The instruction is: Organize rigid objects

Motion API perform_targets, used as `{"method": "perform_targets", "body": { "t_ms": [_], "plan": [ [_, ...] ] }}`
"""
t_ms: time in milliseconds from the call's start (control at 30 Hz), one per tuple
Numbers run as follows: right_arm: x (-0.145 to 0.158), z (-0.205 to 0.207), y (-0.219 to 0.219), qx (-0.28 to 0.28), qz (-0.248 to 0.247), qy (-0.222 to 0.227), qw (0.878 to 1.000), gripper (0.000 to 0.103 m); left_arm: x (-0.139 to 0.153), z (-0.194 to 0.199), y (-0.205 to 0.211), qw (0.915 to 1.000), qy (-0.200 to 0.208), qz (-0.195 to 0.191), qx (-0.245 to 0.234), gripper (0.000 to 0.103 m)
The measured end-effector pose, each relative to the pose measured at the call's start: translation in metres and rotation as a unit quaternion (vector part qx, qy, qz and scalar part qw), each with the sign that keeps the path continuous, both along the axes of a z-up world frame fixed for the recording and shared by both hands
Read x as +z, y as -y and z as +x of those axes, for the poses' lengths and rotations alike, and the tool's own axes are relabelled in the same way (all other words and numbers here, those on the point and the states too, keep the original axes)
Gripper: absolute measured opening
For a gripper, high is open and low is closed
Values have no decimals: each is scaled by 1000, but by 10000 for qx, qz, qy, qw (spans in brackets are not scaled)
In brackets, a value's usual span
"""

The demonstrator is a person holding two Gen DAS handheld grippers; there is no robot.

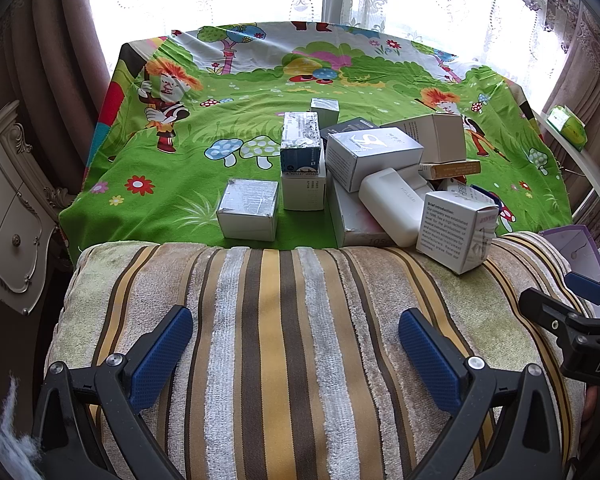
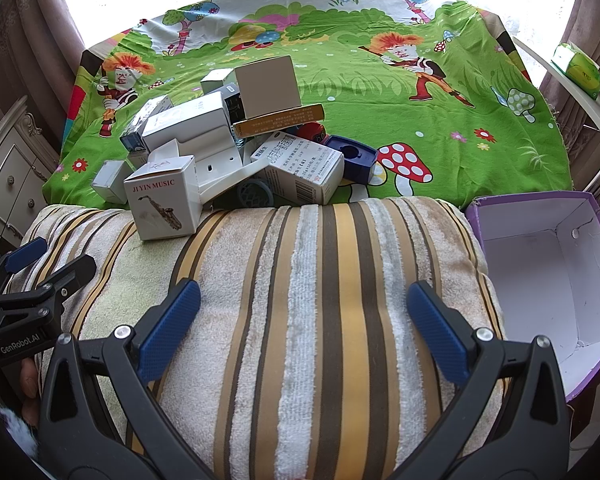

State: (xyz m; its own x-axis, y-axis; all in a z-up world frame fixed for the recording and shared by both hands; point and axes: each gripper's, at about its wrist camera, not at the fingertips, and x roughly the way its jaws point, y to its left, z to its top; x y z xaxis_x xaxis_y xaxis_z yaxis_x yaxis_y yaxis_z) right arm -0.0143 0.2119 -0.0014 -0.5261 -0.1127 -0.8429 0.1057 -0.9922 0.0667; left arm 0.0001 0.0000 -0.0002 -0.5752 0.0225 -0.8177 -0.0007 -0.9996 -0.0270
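The left gripper [image 1: 296,328] and the right gripper [image 2: 304,300] sit side by side, near in the scene, pointing far. Both jaws are spread wide, holding nothing.

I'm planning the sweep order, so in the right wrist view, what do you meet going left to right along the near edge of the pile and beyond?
Saxophone box → medicine box → blue case → open purple box.
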Motion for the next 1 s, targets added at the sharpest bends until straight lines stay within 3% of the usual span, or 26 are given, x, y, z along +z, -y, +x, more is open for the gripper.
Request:
{"method": "perform_targets", "body": {
  "t_ms": [1000],
  "plan": [
    [-2,-1,-4,40,-151,-3,9999,103,1,-2,-4,10000,-37,-30,-53,103]
  ]
}}
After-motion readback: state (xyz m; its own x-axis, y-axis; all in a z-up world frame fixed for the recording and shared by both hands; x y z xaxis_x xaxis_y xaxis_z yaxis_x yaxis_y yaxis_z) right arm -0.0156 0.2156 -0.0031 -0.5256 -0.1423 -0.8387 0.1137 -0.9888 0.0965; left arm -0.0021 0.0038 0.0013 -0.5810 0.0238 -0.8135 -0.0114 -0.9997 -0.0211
